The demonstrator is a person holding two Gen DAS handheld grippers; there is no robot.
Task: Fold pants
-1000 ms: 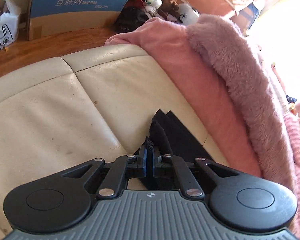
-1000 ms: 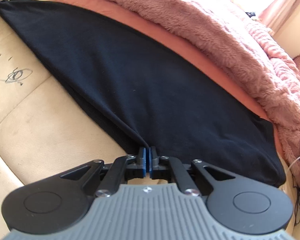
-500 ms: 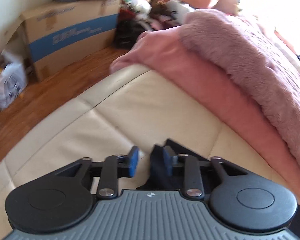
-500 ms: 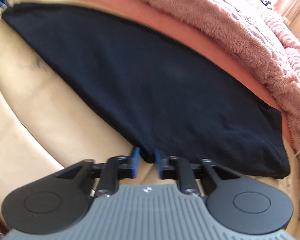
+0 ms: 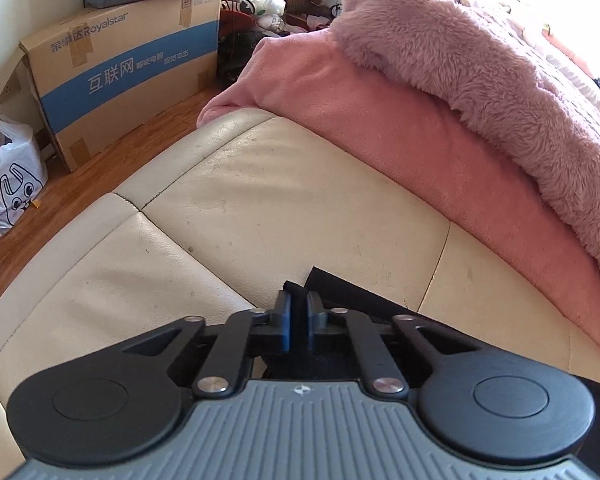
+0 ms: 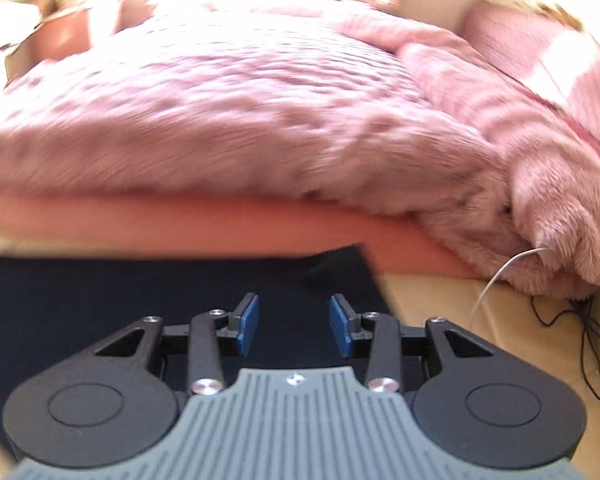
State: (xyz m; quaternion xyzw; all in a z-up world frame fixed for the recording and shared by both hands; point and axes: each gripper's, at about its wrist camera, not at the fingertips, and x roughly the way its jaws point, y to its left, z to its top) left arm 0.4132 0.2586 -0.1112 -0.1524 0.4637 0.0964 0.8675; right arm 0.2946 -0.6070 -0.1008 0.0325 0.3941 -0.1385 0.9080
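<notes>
Left wrist view: left gripper (image 5: 299, 322) pinches a fold of the black pants (image 5: 342, 286) between nearly closed blue pads, low on the cream sofa cushion (image 5: 260, 188).
Right wrist view: right gripper (image 6: 294, 322) is spread wide, holding nothing, hovering over the pants (image 6: 100, 292).
Pants: flat on the cushion, edge beside the pink blanket (image 6: 260, 120).

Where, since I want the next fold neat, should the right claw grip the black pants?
Probably at the far right corner of the black pants, coming in from the bare cream cushion on the right. The cloth lies flat and its edge ends there, while the pink blanket crowds the far side. The right claw hangs open above.
</notes>
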